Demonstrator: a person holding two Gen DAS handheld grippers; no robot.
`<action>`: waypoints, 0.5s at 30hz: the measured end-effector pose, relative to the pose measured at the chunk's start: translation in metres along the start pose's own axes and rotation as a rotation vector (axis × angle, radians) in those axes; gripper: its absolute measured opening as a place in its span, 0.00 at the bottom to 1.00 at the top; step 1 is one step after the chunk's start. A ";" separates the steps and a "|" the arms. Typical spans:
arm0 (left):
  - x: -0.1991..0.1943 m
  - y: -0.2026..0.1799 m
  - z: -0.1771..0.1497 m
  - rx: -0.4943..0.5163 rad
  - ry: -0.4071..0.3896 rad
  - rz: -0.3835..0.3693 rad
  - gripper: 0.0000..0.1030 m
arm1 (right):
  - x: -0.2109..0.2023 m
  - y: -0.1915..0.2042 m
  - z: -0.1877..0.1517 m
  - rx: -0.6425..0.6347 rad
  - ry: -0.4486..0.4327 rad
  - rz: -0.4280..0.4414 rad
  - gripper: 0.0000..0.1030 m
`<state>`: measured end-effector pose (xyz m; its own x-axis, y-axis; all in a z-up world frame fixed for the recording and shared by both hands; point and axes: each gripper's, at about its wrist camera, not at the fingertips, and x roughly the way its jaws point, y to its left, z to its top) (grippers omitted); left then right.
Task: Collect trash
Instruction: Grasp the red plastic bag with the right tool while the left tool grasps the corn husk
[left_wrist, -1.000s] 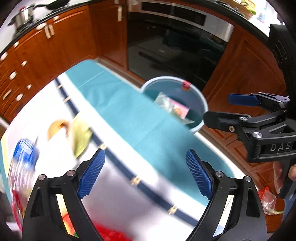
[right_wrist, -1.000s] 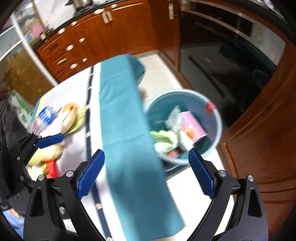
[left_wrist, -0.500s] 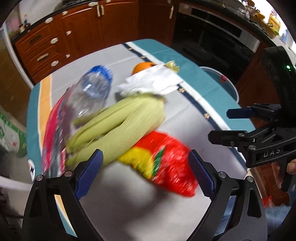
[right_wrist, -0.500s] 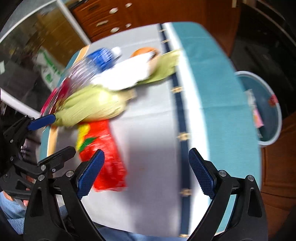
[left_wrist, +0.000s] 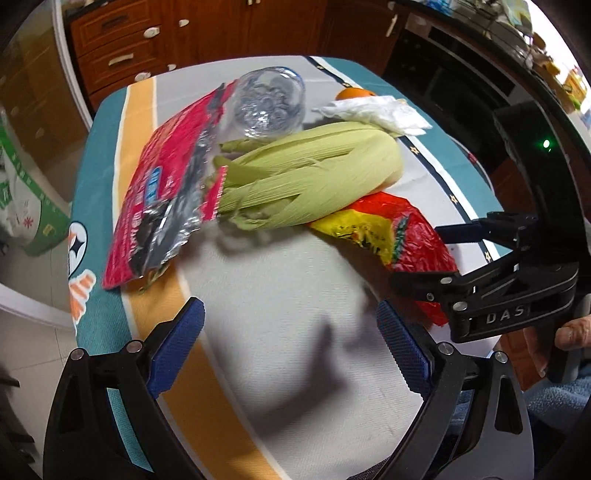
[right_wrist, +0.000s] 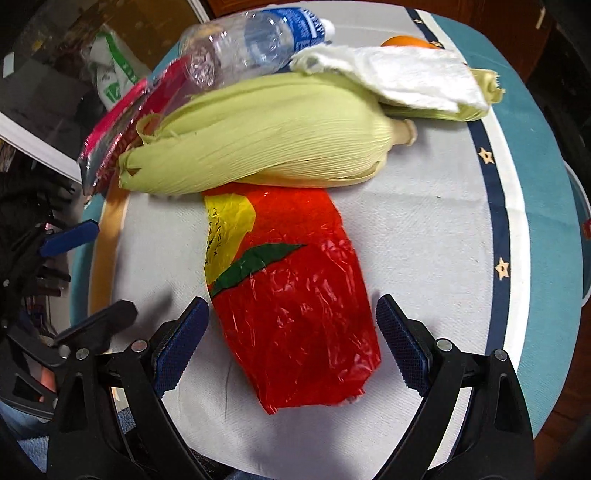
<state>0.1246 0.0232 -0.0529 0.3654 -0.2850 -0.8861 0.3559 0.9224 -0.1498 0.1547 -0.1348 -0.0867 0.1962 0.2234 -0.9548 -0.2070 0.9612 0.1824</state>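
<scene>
So the right claw (right_wrist: 291, 343) is hanging wide open with nothing in it, straddling the near end of the red plastic bag (right_wrist: 291, 295), which is lying flat on the worktop (right_wrist: 424, 236) right between its fingers. Biggest worry imo: that bag is thin and flat, so the pads are probably just sliding over it or pinching tablecloth along with it, and then the whole cloth is getting dragged. The far end of the bag is tucked under the corn husk (right_wrist: 266, 136) just beyond the claw, so pulling it could be rolling the corn into the clear water bottle (right_wrist: 255, 40) and the white crumpled paper (right_wrist: 399, 74) behind it. The left claw (left_wrist: 291, 350) is open and empty too, hovering over bare cloth, with the pink foil wrapper (left_wrist: 166, 192) ahead and to its left. Both claws are sitting close together, so bumping is a risk.
</scene>
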 end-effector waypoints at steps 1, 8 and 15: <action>0.000 0.003 0.000 -0.008 0.001 0.000 0.92 | 0.003 0.003 0.001 0.004 0.013 -0.008 0.86; 0.003 0.012 0.004 -0.044 0.013 -0.001 0.92 | 0.001 0.013 0.001 -0.047 -0.050 -0.018 0.71; -0.002 -0.017 0.027 0.062 -0.009 0.014 0.92 | -0.020 -0.012 -0.016 -0.028 -0.077 0.016 0.44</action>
<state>0.1410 0.0011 -0.0365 0.3787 -0.2748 -0.8838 0.4032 0.9085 -0.1097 0.1380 -0.1531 -0.0730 0.2651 0.2518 -0.9308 -0.2371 0.9527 0.1902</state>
